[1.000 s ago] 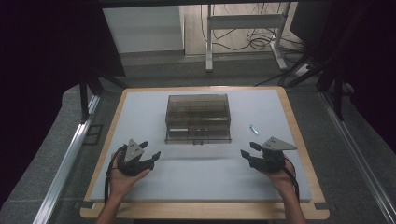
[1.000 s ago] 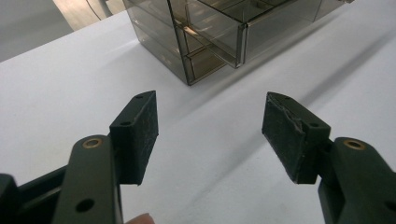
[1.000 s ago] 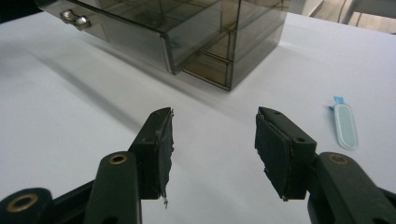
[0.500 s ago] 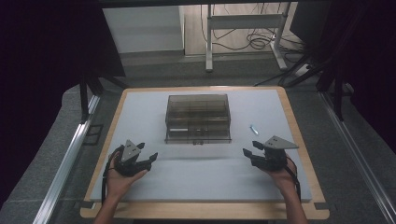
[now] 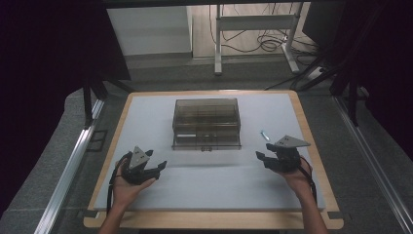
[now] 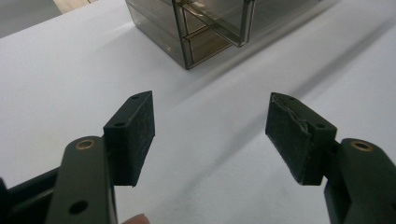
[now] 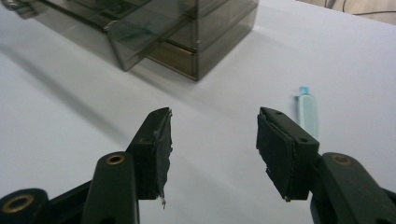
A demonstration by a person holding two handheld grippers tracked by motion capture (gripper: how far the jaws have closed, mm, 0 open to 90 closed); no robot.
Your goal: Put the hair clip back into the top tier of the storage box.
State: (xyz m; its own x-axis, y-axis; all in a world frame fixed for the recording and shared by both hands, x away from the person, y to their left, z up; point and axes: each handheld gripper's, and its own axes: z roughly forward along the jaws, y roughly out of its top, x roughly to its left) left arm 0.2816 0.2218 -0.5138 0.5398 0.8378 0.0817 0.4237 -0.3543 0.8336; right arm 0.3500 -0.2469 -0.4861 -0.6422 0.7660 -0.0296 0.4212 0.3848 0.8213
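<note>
A white counter with a wooden rim sits in a dim room, with grey floor around it and a metal frame with loose cables behind it. Near the middle of the counter stands a smoky clear drawer box. Its lowest drawer juts out a little toward the person. In the left gripper view the box shows at the top, ahead of the jaws and well apart from them.

A small pale blue tube lies flat on the counter to the right of the box, apart from it. In the right gripper view the tube lies just past the right-hand jaw, its blue cap pointing away. It touches neither jaw.

The left hand-held gripper hovers over the near left part of the counter, held in the person's left hand. Its jaws stand wide apart, released, with bare white surface between the pads. The left hand-held gripper grasps nothing.

The right hand-held gripper hovers over the near right part of the counter, near the tube and just on the person's side of it. The right hand holds it. Its jaws are also spread and released, empty between the pads. The box sits ahead and to the left in the right gripper view, its open drawer facing the camera.
</note>
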